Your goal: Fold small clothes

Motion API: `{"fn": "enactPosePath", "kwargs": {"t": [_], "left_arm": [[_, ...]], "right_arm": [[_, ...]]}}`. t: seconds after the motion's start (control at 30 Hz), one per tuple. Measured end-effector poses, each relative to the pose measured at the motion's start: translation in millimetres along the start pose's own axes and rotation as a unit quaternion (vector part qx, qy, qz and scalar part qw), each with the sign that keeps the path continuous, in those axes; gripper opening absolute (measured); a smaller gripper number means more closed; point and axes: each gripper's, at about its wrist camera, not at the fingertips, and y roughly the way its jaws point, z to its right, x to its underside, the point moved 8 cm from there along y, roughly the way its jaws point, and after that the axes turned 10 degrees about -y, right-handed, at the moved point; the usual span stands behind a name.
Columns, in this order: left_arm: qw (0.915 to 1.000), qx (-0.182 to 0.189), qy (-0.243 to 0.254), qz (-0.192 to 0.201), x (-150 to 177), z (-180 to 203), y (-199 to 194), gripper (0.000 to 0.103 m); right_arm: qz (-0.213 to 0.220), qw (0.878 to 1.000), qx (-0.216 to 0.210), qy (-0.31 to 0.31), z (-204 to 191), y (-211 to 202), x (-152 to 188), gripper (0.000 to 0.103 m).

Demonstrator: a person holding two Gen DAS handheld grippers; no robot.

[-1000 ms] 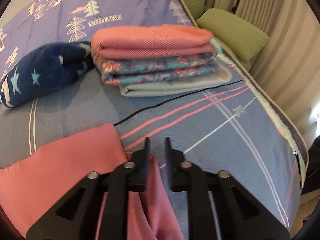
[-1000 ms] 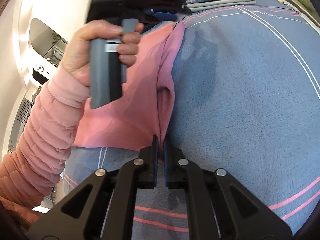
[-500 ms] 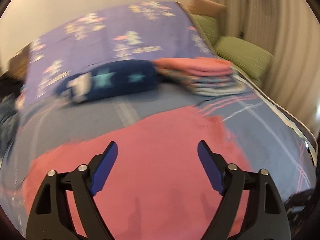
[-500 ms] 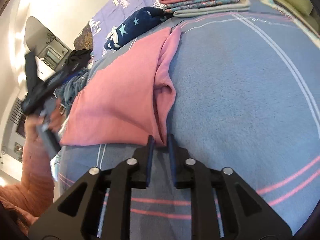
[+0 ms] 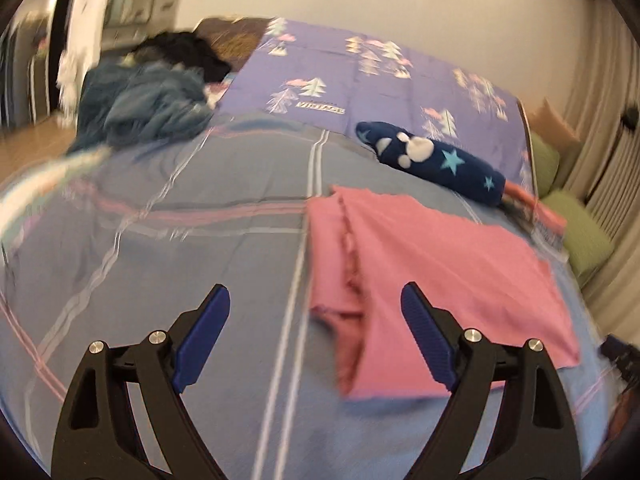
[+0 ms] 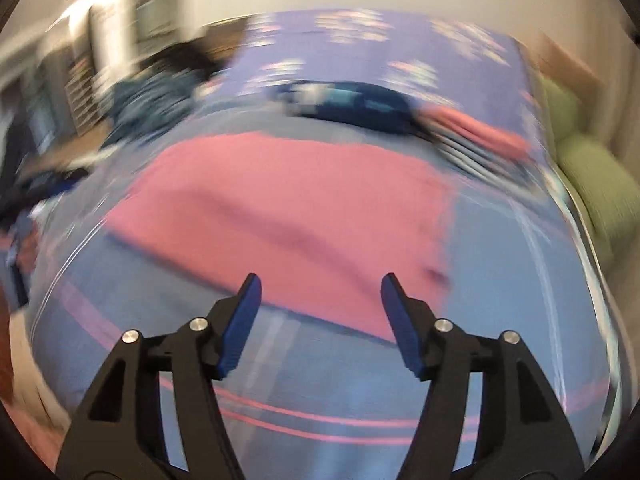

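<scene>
A pink garment (image 5: 432, 264) lies flat on the blue striped blanket (image 5: 180, 240), folded over along its left side. My left gripper (image 5: 316, 316) is open and empty, just short of the garment's near left corner. In the blurred right wrist view the same pink garment (image 6: 288, 216) lies ahead. My right gripper (image 6: 320, 304) is open and empty over its near edge.
A navy star-print roll (image 5: 436, 160) lies beyond the garment. A stack of folded clothes (image 6: 476, 136) sits at the far right by green pillows (image 5: 584, 232). A heap of dark blue clothes (image 5: 144, 104) lies far left on the purple quilt (image 5: 360, 76).
Both grippers have let go of the pink garment and opened wide. Both have pulled back from it and swung round; the garment now lies folded on the blanket.
</scene>
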Motion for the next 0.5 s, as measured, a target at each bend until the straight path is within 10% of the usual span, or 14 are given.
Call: {"fn": "enactPosePath", "kwargs": {"t": [0.27, 0.5], "left_arm": [[0.9979, 0.051, 0.028, -0.029, 37, -25, -7, 0.088], [0.9978, 0.055, -0.022, -0.028, 38, -73, -11, 0.087]], "right_arm": [[0.004, 0.973, -0.050, -0.225, -166, 48, -45, 0.064], [-0.018, 0.947, 0.036, -0.319, -206, 98, -63, 0.064]]}}
